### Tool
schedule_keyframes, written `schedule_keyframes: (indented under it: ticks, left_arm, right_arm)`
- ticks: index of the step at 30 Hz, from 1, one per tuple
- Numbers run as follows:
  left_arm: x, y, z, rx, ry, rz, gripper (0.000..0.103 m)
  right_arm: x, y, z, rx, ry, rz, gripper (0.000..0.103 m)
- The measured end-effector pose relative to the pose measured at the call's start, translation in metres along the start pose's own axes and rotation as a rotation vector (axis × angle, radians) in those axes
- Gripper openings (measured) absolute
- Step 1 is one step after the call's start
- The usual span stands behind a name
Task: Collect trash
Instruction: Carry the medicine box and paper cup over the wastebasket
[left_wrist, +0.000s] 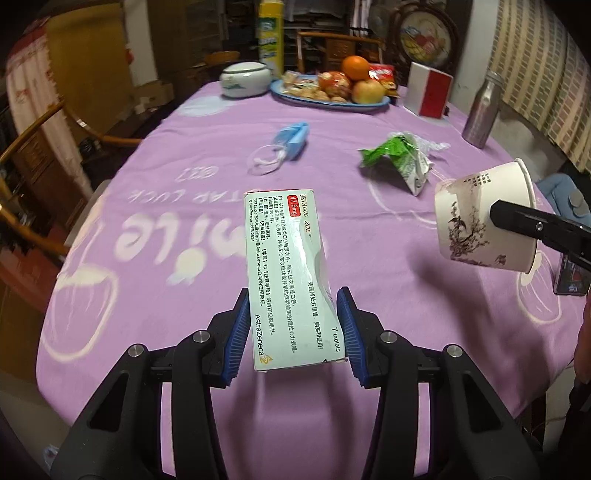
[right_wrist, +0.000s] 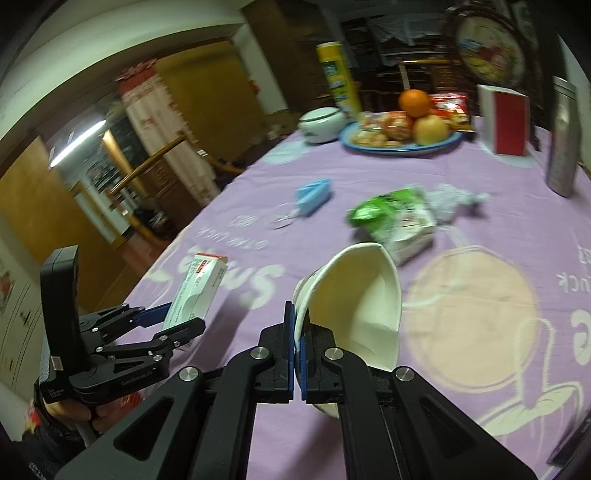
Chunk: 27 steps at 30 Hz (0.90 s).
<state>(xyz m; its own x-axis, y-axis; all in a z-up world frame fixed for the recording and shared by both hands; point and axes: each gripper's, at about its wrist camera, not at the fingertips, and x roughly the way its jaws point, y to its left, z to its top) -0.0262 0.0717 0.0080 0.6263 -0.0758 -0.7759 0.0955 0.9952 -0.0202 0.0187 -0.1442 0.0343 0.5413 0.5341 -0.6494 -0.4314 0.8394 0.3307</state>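
My left gripper (left_wrist: 291, 332) is shut on a pale green medicine box (left_wrist: 286, 273) and holds it above the purple tablecloth (left_wrist: 184, 229). The box and left gripper also show in the right wrist view (right_wrist: 195, 291). My right gripper (right_wrist: 298, 332) is shut on the rim of a white paper cup (right_wrist: 354, 306), held tilted above the table; the cup also shows in the left wrist view (left_wrist: 484, 218). On the cloth lie a crumpled green wrapper (left_wrist: 400, 158), a blue face mask (left_wrist: 291, 138) and a clear plastic scrap (left_wrist: 264, 160).
At the far end stand a blue plate of fruit and snacks (left_wrist: 328, 90), a white lidded jar (left_wrist: 245, 77), a yellow canister (left_wrist: 271, 33), a red-and-white box (left_wrist: 428, 88) and a metal bottle (left_wrist: 484, 110). A phone (left_wrist: 570, 277) lies at the right edge. A wooden chair (left_wrist: 48, 125) stands left.
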Motion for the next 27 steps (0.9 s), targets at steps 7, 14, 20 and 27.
schedule_keyframes:
  ticks: [7, 14, 20, 27]
  left_arm:
    - [-0.036, 0.043, -0.044, -0.098, -0.02, 0.082, 0.047]
    - [-0.079, 0.102, -0.103, -0.246, -0.019, 0.208, 0.047]
    - [-0.111, 0.148, -0.151, -0.377, -0.016, 0.289, 0.047]
    - [-0.131, 0.2, -0.205, -0.531, 0.001, 0.359, 0.047]
  right_arm:
    - [0.023, 0.071, -0.013, -0.139, 0.078, 0.143, 0.003]
    - [0.045, 0.159, -0.023, -0.312, 0.143, 0.274, 0.003]
    - [0.062, 0.233, -0.038, -0.458, 0.21, 0.376, 0.003]
    - [0.08, 0.315, -0.063, -0.607, 0.282, 0.47, 0.003]
